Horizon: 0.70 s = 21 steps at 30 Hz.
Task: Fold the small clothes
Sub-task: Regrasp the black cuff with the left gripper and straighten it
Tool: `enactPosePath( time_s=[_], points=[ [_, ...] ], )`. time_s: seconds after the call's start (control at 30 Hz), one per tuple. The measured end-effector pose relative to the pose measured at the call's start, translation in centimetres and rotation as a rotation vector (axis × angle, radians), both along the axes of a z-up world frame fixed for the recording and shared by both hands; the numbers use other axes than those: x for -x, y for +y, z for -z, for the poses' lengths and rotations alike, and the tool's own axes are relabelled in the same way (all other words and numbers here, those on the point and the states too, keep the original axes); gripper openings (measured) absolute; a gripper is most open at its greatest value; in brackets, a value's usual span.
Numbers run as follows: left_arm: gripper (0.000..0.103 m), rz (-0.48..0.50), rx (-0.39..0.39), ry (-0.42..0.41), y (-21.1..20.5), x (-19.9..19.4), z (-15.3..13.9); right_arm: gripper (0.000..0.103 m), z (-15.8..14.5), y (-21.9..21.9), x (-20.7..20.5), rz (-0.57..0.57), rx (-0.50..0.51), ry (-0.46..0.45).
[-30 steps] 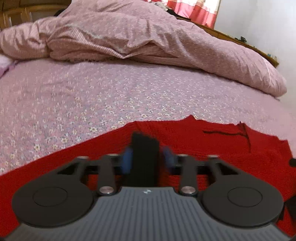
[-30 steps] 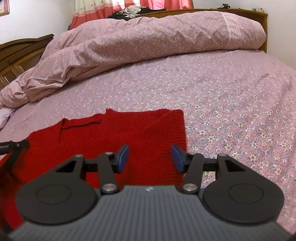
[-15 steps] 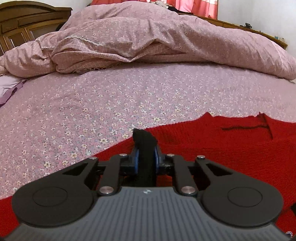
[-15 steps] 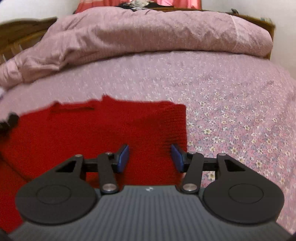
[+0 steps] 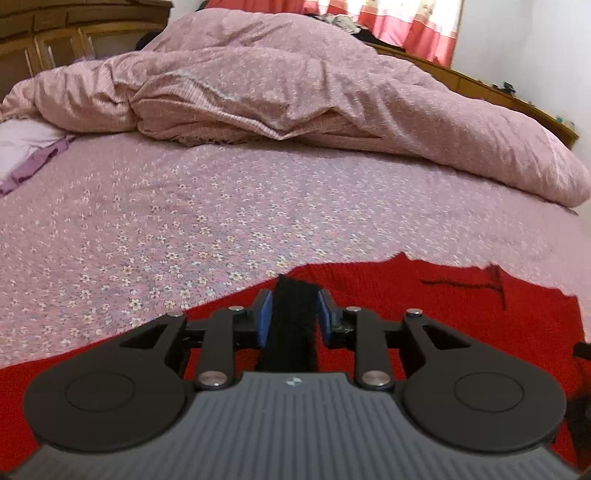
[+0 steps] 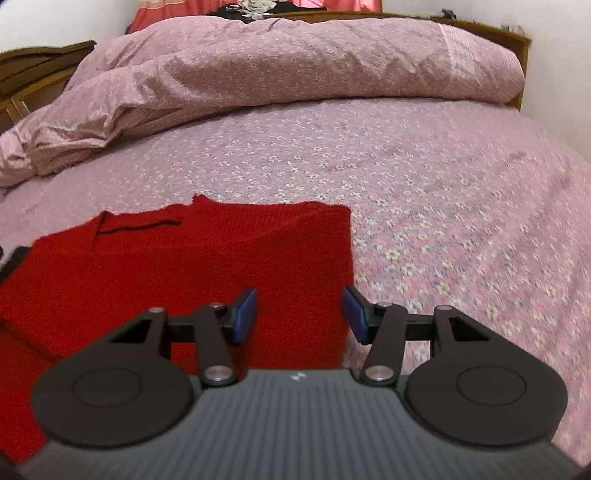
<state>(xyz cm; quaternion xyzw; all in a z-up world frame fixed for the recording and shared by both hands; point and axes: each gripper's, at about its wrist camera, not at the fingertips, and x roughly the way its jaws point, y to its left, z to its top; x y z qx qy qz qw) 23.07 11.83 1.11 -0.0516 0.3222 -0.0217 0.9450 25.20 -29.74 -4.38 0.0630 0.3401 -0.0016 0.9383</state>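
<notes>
A red knitted sweater lies flat on the flowered bed sheet, its neckline towards the duvet. In the left wrist view the sweater fills the near right. My left gripper has a black strip of cloth standing upright between its blue pads; the jaws are opening and the strip still fills the gap. My right gripper stands open just above the sweater's folded right edge, with no cloth pinched between its pads.
A rumpled pink duvet is heaped across the far side of the bed. Purple and white cloth lies at the far left. A wooden headboard and red curtains stand behind.
The left jaws, pinched tight on the black strip half a second ago, now stand wider apart, and the left hand has lifted a little. The right gripper has hardly moved.
</notes>
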Motion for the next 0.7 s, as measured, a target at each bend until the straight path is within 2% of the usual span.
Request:
enactPosePath(
  time_s=[0.13,0.2,0.33,0.4,0.7],
  points=[
    [0.033,0.033,-0.009,-0.002,-1.1,1.7,-0.3,0.054,-1.2,-0.1,2.1,-0.024,-0.071,-0.001],
    [0.033,0.058,0.004,0.025,-1.6,1.8,0.4,0.054,-1.4,0.2,3.1,-0.044,-0.084,-0.005],
    [0.033,0.036,-0.021,0.099,-2.2,0.8,2.9,0.053,-0.2,0.8,3.0,-0.066,-0.060,0.030],
    [0.033,0.027,-0.024,0.096,-2.2,0.9,3.5,0.053,0.8,0.7,2.6,-0.064,-0.073,0.039],
    [0.034,-0.024,0.003,0.101,-0.9,3.2,1.1,0.056,0.4,0.8,2.8,-0.064,-0.084,0.037]
  ],
)
